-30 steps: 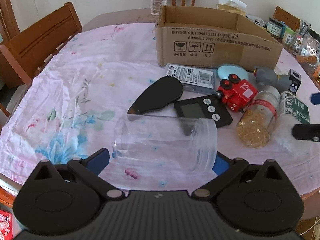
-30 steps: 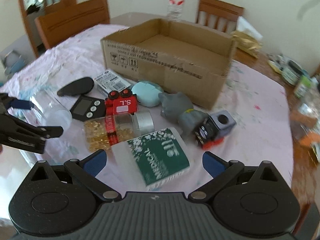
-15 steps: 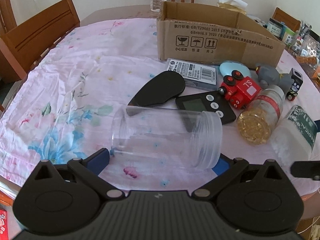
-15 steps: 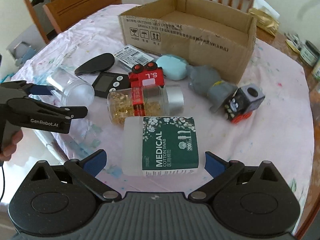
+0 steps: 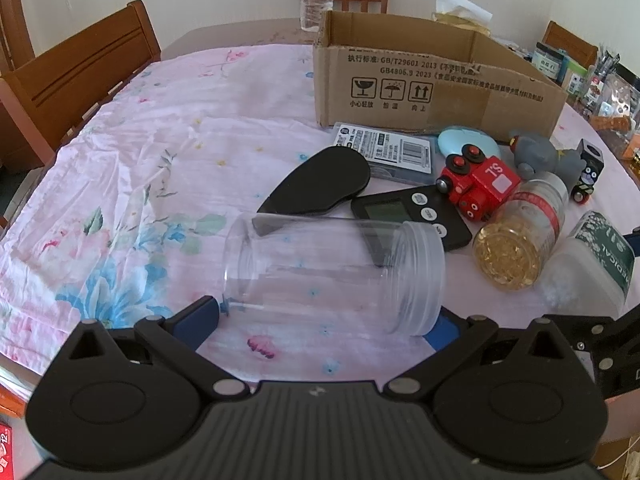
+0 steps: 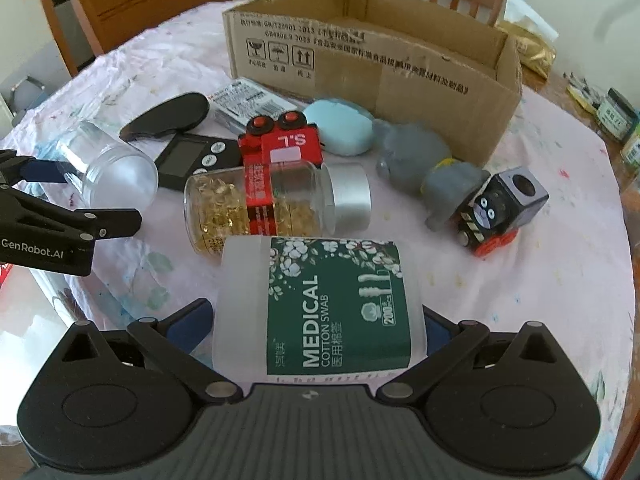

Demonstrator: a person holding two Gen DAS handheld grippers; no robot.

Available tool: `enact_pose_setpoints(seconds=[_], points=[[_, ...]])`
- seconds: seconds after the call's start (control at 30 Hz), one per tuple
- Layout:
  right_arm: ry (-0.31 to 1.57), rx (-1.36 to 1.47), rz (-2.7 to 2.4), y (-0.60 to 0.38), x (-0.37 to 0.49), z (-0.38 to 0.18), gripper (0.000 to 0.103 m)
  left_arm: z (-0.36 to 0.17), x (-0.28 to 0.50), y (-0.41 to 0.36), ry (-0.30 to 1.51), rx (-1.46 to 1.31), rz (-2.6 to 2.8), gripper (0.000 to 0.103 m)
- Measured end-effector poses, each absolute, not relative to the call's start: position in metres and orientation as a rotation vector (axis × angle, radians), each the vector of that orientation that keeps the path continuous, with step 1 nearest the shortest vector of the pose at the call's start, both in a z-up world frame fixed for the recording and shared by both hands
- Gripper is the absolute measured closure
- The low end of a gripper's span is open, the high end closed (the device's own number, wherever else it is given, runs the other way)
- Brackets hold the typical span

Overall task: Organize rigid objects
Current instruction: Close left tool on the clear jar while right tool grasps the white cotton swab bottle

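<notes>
the left claw is standing spread wide around a clear plastic jar that is lying on its side on the counter, its blue pads at either end of the jar; whether they are touching it cannot be told. the jar's threaded mouth is pointing toward the right, near a black digital timer and a black oval case.

the right claw is likewise spread, its fingers sitting on either side of a medical cotton swab tub lying on the floral cloth; contact with the tub is unclear. just beyond the tub a bottle of golden capsules with a silver cap is lying on its side, touching the tub's far edge. behind it a red toy train is resting beside a pale blue case. a grey toy figure and a black toy engine are lying to the right.

an open cardboard box is standing at the far side of the counter, with a flat barcoded package lying against its front wall.
</notes>
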State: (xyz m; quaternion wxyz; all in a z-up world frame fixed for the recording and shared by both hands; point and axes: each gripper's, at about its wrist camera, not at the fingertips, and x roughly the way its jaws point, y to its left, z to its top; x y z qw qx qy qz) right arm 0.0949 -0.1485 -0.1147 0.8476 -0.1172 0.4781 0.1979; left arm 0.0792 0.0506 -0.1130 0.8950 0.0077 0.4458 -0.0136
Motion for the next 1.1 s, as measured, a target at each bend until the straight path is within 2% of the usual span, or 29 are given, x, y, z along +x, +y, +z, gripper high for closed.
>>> enact_pose_setpoints(seconds=[0.23,0.57,0.83,0.97,1.1], points=[[0.950,-0.225,0.402,-0.148,0.092,-0.117,0.000,-0.114,0.082,0.050,0.898,0.027,-0.034,0.000],[1.006,-0.244,0.388,-0.144,0.101,-0.114,0.000,-0.103,0.082,0.042,0.864,0.061,0.005,0.001],[1.022,-0.272,0.367,-0.140,0.101,-0.111,0.000,-0.098,0.083,0.044,0.857,0.042,0.009,0.005],[1.028,-0.271,0.361,-0.140,0.100,-0.107,0.008,-0.094,0.084,0.043,0.854,0.045,0.000,0.011],[1.042,-0.260,0.349,-0.142,0.102,-0.104,0.014,-0.093,0.085,0.044,0.865,0.043,-0.006,0.011]])
